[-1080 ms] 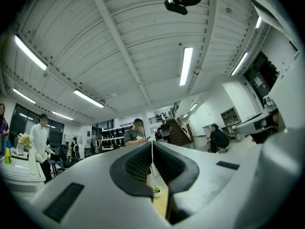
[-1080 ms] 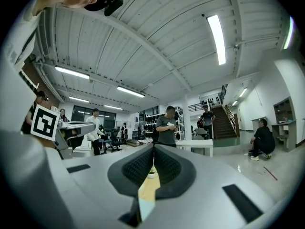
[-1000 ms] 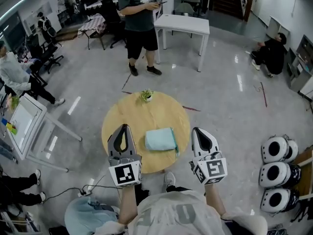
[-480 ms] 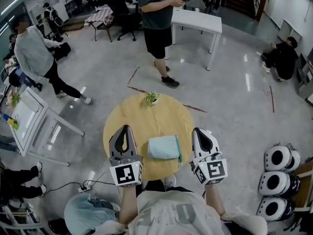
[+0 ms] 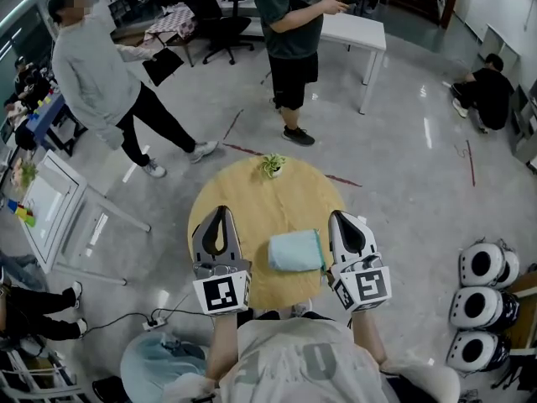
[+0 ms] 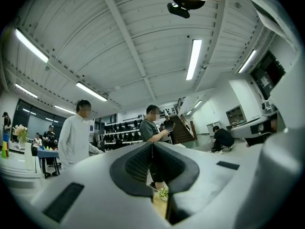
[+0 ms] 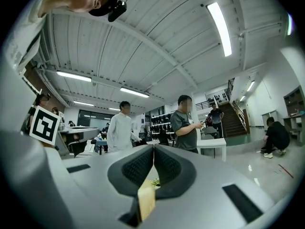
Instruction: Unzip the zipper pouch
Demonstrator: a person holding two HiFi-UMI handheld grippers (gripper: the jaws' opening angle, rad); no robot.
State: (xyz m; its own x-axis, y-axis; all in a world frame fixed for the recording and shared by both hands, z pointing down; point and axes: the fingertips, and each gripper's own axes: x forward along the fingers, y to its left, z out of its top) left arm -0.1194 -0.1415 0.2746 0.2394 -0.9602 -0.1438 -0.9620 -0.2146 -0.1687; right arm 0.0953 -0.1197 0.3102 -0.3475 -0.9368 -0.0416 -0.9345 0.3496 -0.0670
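Head view: shows the pale blue zipper pouch (image 5: 295, 251) lying flat and closed on the round wooden worktop (image 5: 252, 196), toward its near edge, between the left gripper (image 5: 220, 211) and the right gripper (image 5: 340, 217), just beside the right one and gripped by neither, with a small potted plant (image 5: 272, 165) at the far rim. Left gripper view: shows the fingers (image 6: 136, 162) pressed together at the tips, pinching nothing, with a person in a pale top (image 6: 76, 137) standing beyond. Right gripper view: shows the fingers (image 7: 138, 168) likewise pressed together and empty, with a sliver of worktop and the plant visible through the gap below the tips.
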